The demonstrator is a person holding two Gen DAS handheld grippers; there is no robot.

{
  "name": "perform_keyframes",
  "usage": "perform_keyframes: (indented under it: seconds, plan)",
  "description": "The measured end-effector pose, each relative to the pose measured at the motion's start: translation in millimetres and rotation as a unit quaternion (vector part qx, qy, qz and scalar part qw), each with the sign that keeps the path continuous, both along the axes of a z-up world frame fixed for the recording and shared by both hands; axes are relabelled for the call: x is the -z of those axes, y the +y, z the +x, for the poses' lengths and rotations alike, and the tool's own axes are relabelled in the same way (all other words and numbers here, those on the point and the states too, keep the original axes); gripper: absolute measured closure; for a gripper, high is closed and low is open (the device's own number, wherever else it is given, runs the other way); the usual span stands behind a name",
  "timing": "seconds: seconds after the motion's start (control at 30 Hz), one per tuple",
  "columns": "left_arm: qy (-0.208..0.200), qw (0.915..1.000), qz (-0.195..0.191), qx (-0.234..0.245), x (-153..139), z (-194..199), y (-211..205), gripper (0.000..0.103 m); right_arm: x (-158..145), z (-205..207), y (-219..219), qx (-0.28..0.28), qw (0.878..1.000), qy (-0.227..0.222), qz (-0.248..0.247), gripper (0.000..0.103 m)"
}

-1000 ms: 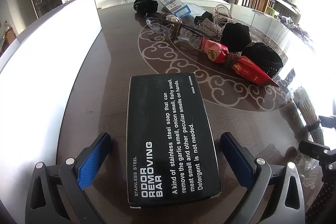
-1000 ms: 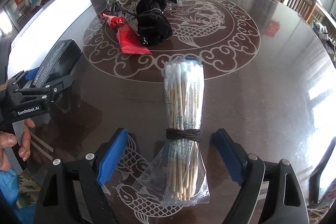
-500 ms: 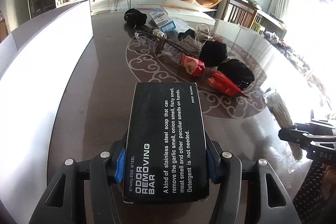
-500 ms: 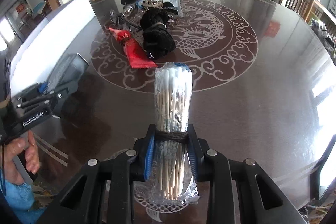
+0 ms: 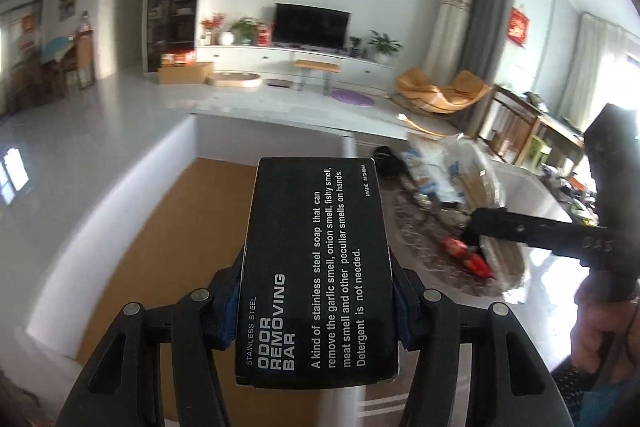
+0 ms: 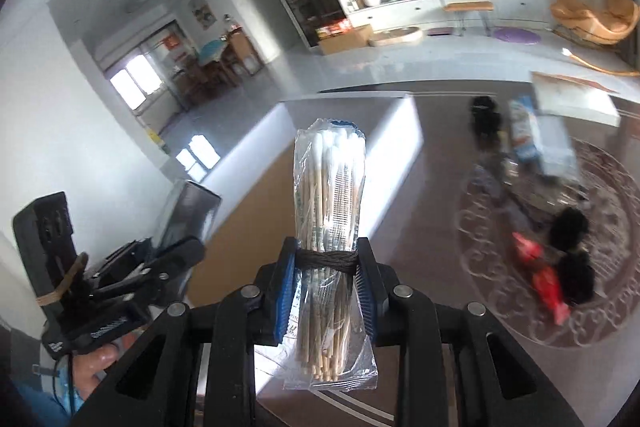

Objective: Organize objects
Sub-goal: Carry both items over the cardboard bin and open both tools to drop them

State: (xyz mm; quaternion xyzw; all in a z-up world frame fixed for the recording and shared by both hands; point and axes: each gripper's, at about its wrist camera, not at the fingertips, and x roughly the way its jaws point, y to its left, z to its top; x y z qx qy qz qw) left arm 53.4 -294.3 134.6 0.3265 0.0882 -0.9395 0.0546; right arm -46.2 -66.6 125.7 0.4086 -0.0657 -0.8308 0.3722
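Note:
My left gripper [image 5: 316,303] is shut on a black box labelled "Odor Removing Bar" [image 5: 316,267] and holds it in the air over a white open box with a brown floor [image 5: 168,223]. My right gripper [image 6: 325,291] is shut on a plastic-wrapped bundle of cotton swabs [image 6: 329,203] tied with dark cord, also lifted, pointing toward the same white box [image 6: 352,155]. The left gripper with its black box shows at the left of the right wrist view [image 6: 160,259]. The right gripper and swabs show at the right of the left wrist view [image 5: 532,231].
On the dark patterned table [image 6: 500,367] lie a red packet [image 6: 544,279], black fuzzy items [image 6: 572,267], a black pouch [image 6: 484,111] and blue-white packets [image 6: 524,135]. The white box's walls [image 5: 100,195] rise around its floor.
Both grippers closed on their objects, then lifted them off the table and swung left toward the white box. The views now tilt up and show the room.

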Motion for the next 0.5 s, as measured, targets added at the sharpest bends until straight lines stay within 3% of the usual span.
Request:
perform_keyframes:
  seconds: [0.17,0.3,0.33,0.37,0.5]
  plan:
    - [-0.068,0.993,-0.007,-0.096,34,-1,-73,0.046,5,4,-112,-0.094,0.995,-0.012,-0.003,0.074]
    - [-0.165,0.9774,-0.025,-0.13,70,-16,-96,0.044,40,16,-178,-0.137,0.989,-0.021,0.058,0.072]
    - [-0.178,0.9737,-0.035,-0.138,75,-17,-97,0.038,49,20,-189,-0.147,0.985,-0.021,0.083,0.062]
    - [-0.183,0.9713,-0.042,-0.146,78,-17,-97,0.028,56,23,-195,-0.153,0.983,-0.021,0.099,0.045]
    - [-0.134,0.9766,-0.047,-0.162,67,-7,-86,0.018,44,34,-167,-0.131,0.985,0.036,0.103,0.02]
